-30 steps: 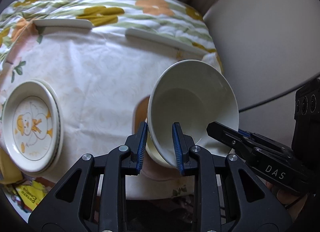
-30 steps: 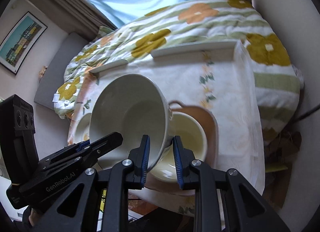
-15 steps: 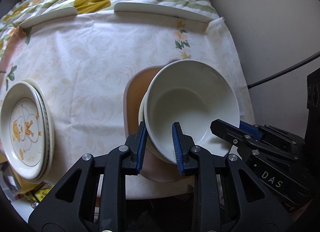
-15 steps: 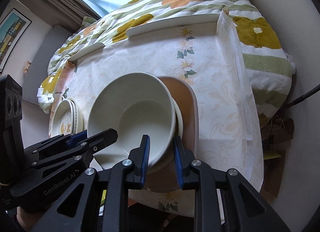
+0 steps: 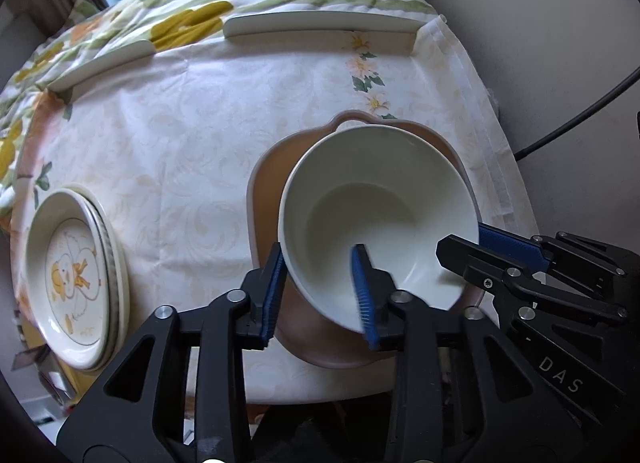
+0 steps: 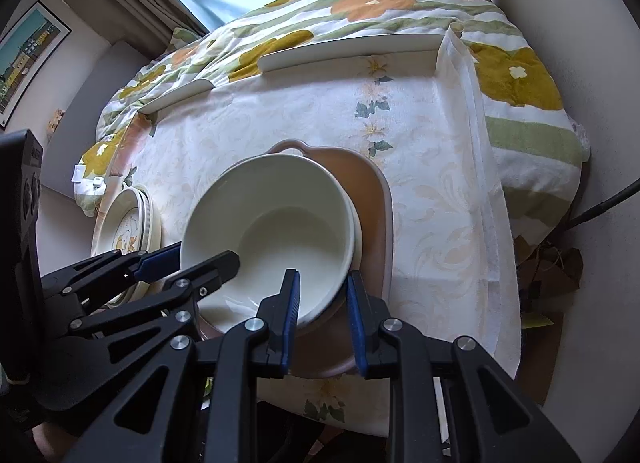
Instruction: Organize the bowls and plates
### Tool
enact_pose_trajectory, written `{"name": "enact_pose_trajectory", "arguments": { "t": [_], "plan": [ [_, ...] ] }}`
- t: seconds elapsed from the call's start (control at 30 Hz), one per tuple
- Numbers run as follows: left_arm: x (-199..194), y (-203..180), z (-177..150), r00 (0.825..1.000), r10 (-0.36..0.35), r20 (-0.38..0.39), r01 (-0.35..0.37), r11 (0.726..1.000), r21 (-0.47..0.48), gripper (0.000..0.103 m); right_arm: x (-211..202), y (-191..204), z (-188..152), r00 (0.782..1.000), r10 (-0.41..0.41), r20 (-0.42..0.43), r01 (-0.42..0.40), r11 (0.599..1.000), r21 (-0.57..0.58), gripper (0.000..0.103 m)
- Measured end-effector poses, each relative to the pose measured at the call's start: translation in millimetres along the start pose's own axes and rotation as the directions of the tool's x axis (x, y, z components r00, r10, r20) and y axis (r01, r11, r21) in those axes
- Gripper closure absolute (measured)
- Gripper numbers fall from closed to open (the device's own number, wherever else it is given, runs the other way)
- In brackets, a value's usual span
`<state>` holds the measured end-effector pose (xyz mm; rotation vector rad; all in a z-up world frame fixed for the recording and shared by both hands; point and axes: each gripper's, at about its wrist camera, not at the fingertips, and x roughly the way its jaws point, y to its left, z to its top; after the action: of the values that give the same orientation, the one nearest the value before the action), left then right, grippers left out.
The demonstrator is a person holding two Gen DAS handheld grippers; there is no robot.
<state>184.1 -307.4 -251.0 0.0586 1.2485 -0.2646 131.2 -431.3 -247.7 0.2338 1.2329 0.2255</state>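
Bowl: cream bowl (image 5: 380,215), round, glossy and plain, mouth facing up with a slight tilt; nested in another cream bowl (image 6: 357,239), of which only a rim edge shows.
Tray: matte pinkish-brown tray (image 5: 264,199), rounded corners and a small handle loop, under the bowls on the right part of the table.
Left gripper: left gripper (image 5: 318,293) straddles the near rim, one blue ribbed pad inside, one outside; jaws opening, pads just off the wall.
Right gripper: right gripper (image 6: 322,315) pinched on the bowl's rim.
Plates: stacked duck-print plates (image 5: 76,283), well apart to the left.
Cloth: pale floral tablecloth (image 5: 180,151), smooth.
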Motion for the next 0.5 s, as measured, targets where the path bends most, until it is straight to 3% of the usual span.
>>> {"name": "enact_pose_trajectory", "arguments": {
  "t": [0.23,0.5],
  "plan": [
    [-0.7,-1.7,-0.2,0.999,-0.036,0.014,0.036,0.999,-0.024,0.051,-6.2,-13.1,0.0,0.998,0.059,0.02,-0.061,0.996,0.063,0.081],
    [-13.9,-4.0,-0.4,0.998,-0.04,0.05,0.041,0.999,-0.015,0.049,-19.8,-16.8,5.8,0.995,0.086,0.052,-0.09,0.993,0.074,0.081]
  ]
}}
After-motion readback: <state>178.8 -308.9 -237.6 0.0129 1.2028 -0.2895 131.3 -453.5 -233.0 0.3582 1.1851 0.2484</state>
